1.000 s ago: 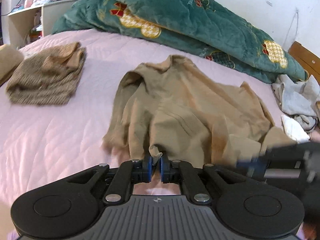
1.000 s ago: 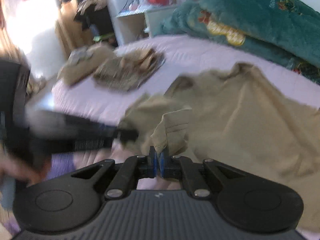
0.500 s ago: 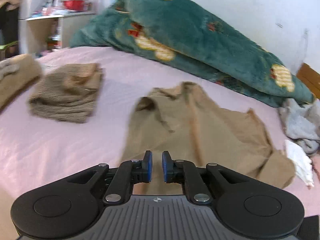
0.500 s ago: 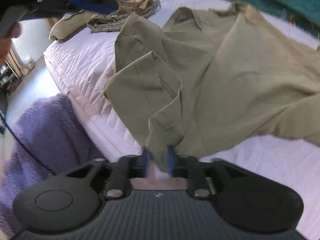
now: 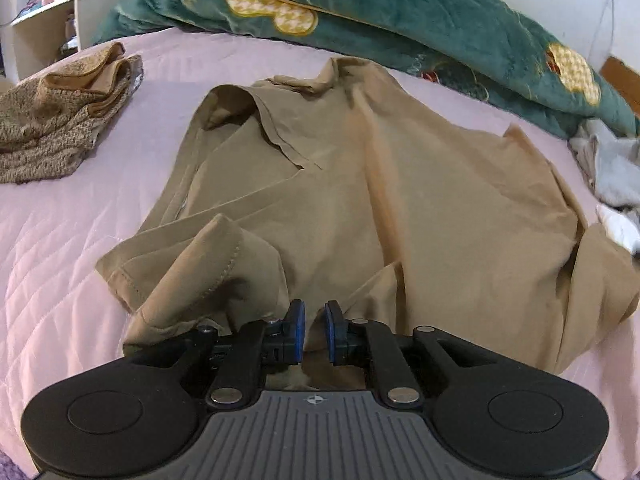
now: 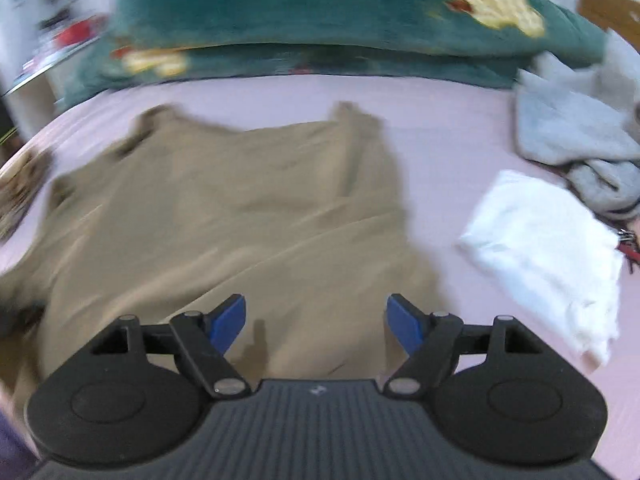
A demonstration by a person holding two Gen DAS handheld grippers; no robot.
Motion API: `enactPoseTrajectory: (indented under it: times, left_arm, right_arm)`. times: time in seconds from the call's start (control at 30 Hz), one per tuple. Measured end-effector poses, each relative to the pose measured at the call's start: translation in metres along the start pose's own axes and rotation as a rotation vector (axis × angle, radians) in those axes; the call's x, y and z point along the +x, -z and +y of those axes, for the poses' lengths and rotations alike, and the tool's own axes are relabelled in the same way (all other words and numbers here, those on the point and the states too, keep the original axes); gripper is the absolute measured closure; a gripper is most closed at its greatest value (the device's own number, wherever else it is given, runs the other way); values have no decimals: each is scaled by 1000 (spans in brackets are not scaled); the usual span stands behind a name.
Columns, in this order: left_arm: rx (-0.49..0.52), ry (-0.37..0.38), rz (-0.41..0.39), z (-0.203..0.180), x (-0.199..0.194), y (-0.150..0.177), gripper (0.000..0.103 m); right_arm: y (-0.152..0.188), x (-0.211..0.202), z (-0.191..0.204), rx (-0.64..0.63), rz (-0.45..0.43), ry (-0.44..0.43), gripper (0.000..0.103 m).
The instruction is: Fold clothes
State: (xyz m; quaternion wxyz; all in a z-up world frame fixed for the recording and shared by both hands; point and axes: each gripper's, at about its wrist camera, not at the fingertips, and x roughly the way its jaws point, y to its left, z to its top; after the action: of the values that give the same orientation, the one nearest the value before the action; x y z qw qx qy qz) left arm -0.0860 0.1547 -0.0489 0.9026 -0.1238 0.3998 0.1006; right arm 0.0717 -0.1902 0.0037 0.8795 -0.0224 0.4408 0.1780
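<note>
Tan shirt (image 5: 400, 184) lies spread on pink bedsheet (image 5: 60, 240), collar twd far side, w/ a cuffed sleeve (image 5: 192, 276) bunched on its near left edge. Far left: folded brown knit (image 5: 52, 128). Left gripper (image 5: 313, 330) low over shirt's near hem, jaws narrow w/ a small gap, nothing pinched. Green blanket (image 5: 400, 20) heaped along back. Right gripper (image 6: 316, 322) (blurry view) above shirt's near edge, jaws wide apart, empty. Right of shirt: white cloth (image 6: 548, 252), apart from it; grey clothes pile (image 6: 576, 136) behind that.
</note>
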Motion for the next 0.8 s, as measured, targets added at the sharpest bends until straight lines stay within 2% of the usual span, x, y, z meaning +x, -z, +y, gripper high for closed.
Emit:
enactPoseTrajectory:
  times: [0.07,0.17,0.27,0.33,0.37,0.4,0.5,0.6,0.8]
  left_arm:
    - [-6,1,10,0,-1,0,88]
    - [-15,12,18,1,1,-2,88]
    - [-23,21,23,1,9,-6,88]
    - [-21,24,26,1,11,-8,88]
    - [-15,23,26,0,12,-8,88]
    - [-7,21,25,-1,13,-8,88]
    - [11,11,19,-4,13,-7,88]
    - [18,5,14,-5,12,-6,88]
    - [27,8,25,-5,12,-8,88]
  right_arm:
    - [-23,11,-33,61,3,42,25]
    - [-42,43,-40,72,56,34,25]
    - [-41,75,-38,65,150,44,27]
    - [-34,77,-40,66,156,29,32]
    - [-31,77,-41,66,156,21,41]
    - [-26,73,-42,67,149,5,61]
    - [-19,58,-41,40,116,-12,83]
    - [-15,48,-33,-18,97,16,90]
    - [-5,7,-40,24,10,11,93]
